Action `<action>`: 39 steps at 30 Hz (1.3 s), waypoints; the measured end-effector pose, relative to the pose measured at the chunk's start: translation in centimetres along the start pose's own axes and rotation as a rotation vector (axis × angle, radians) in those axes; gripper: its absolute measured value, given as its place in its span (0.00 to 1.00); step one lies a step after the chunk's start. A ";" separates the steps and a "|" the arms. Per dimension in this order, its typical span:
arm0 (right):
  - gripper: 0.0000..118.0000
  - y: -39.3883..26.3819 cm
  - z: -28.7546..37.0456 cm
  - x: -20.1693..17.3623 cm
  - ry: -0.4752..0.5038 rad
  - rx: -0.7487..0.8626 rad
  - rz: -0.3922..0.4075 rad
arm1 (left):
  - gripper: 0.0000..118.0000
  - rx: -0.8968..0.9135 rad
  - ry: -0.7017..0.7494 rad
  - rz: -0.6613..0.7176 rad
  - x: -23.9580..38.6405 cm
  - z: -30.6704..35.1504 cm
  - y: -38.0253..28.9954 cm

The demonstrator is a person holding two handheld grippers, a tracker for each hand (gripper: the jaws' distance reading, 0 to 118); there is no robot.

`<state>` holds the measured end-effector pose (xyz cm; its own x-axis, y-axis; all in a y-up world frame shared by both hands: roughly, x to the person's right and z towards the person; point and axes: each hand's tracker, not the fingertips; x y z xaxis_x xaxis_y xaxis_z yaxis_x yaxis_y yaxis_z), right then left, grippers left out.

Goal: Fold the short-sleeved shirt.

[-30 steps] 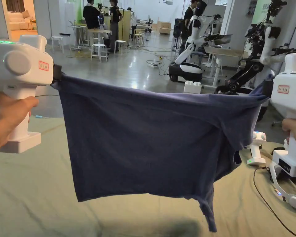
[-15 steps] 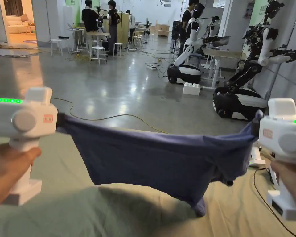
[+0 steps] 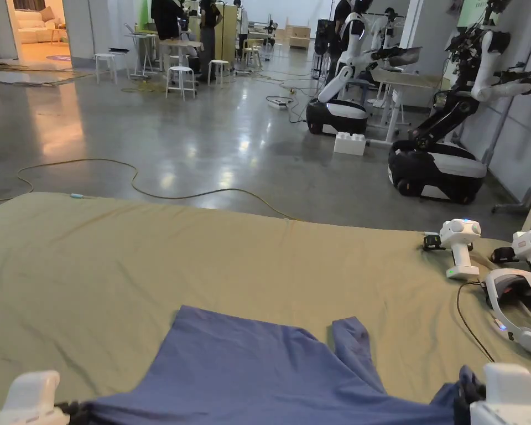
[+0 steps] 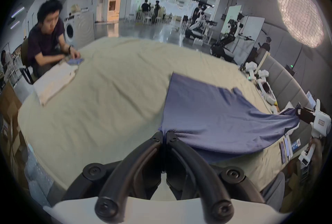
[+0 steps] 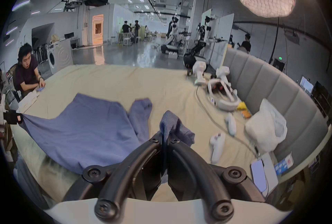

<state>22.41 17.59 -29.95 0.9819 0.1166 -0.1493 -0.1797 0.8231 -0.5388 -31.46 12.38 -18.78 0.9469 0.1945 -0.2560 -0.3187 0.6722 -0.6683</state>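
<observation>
Left gripper (image 4: 164,133) and right gripper (image 5: 165,135) each clamp a near corner of the blue short-sleeved shirt (image 3: 270,371). Keep that edge taut while lowering it onto the bed (image 3: 93,260), so the far sleeve (image 3: 350,343) lies flat.

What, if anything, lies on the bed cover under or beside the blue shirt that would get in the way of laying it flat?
Nothing visible does. The shirt lies on bare bed cover, pinched by the left gripper and right gripper. The controllers and headset lie apart, off to the right.

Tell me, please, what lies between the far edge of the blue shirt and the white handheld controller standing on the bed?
Only bare beige sheet lies between the blue shirt and the white controller, as the head view shows.
</observation>
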 end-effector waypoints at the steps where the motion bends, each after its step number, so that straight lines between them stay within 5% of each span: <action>1: 0.04 -1.6 0.1 -0.1 -0.001 -0.019 0.001 | 0.03 -0.029 -0.001 -0.003 -0.2 -0.1 -1.5; 9: 0.08 -8.1 -0.5 -0.8 -0.020 -0.104 -0.054 | 0.03 -0.125 0.024 -0.018 -0.8 -2.6 -7.2; 12: 0.28 -7.9 0.1 -0.9 -0.013 -0.065 -0.073 | 0.08 -0.112 0.031 -0.019 -0.2 -1.9 -6.7; 14: 0.57 -7.1 0.9 -0.9 -0.001 0.003 -0.080 | 0.22 -0.070 0.038 -0.029 0.1 -1.3 -5.9; 15: 0.62 -6.5 1.4 -1.0 0.005 0.046 -0.084 | 0.33 -0.042 0.040 -0.039 0.3 -1.0 -5.4; 17: 0.62 -5.0 2.5 -1.6 0.009 0.112 -0.080 | 0.44 0.035 0.047 -0.069 1.4 0.2 -4.2; 24: 0.62 -0.4 5.6 -5.0 0.022 0.385 -0.136 | 0.44 0.387 -0.020 -0.135 6.6 4.6 -0.1; 26: 0.60 0.3 6.0 -6.6 0.008 0.457 -0.136 | 0.44 0.497 0.010 -0.134 8.3 5.5 0.6; 28: 0.45 0.8 6.2 -7.9 0.010 0.479 -0.120 | 0.42 0.552 0.063 -0.134 10.0 5.8 1.2; 30: 0.03 1.3 5.9 -9.1 0.002 0.470 -0.105 | 0.32 0.534 0.068 -0.134 11.1 5.7 1.9; 32: 0.00 1.3 5.5 -10.0 -0.027 0.470 -0.109 | 0.17 0.538 0.007 -0.128 11.6 5.5 2.2; 34: 0.00 1.2 5.1 -10.0 0.066 0.490 -0.131 | 0.05 0.564 0.020 -0.137 12.3 5.3 2.0; 39: 0.00 1.3 3.0 -11.0 0.060 0.460 -0.050 | 0.00 0.523 0.005 -0.196 13.1 3.3 2.5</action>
<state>11.52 19.03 -26.55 0.9810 0.0491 -0.1875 -0.0733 0.9895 -0.1245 -19.70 19.01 -21.53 0.9857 0.0273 -0.1662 -0.0718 0.9607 -0.2680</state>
